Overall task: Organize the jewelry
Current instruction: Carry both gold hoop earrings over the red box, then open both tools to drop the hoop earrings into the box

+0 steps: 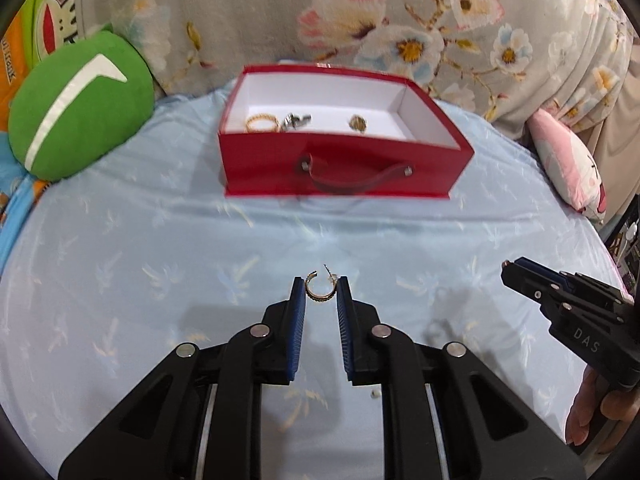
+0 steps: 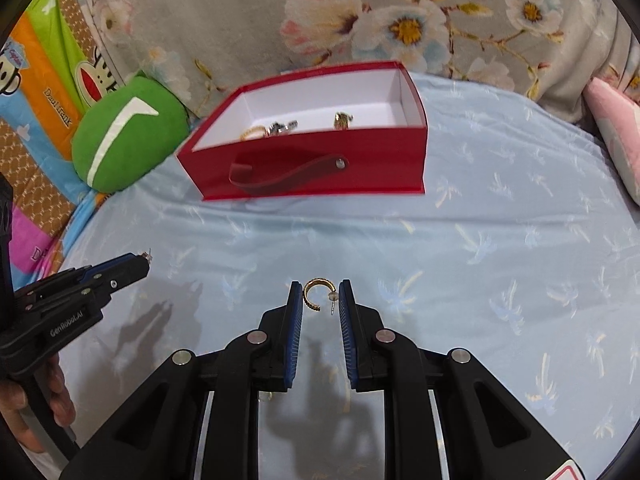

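Note:
My left gripper (image 1: 320, 289) is shut on a gold hoop earring (image 1: 319, 289) with dark stones, held above the blue bedsheet. My right gripper (image 2: 320, 294) is shut on a second gold hoop earring (image 2: 316, 294) with a post. An open red box (image 1: 344, 160) with a white inside lies ahead on the bed; it also shows in the right wrist view (image 2: 312, 160). In it lie a gold ring (image 1: 262, 123), a silver piece (image 1: 296, 120) and a gold earring (image 1: 357, 123). Each gripper shows at the edge of the other's view: the right one (image 1: 505, 268), the left one (image 2: 146, 262).
A green round cushion (image 1: 80, 108) lies left of the box. A floral grey quilt (image 1: 360, 20) rises behind it. A pink pillow (image 1: 568, 164) is at the right. A small pale bit (image 1: 374, 395) lies on the blue sheet (image 1: 160, 240) below my left gripper.

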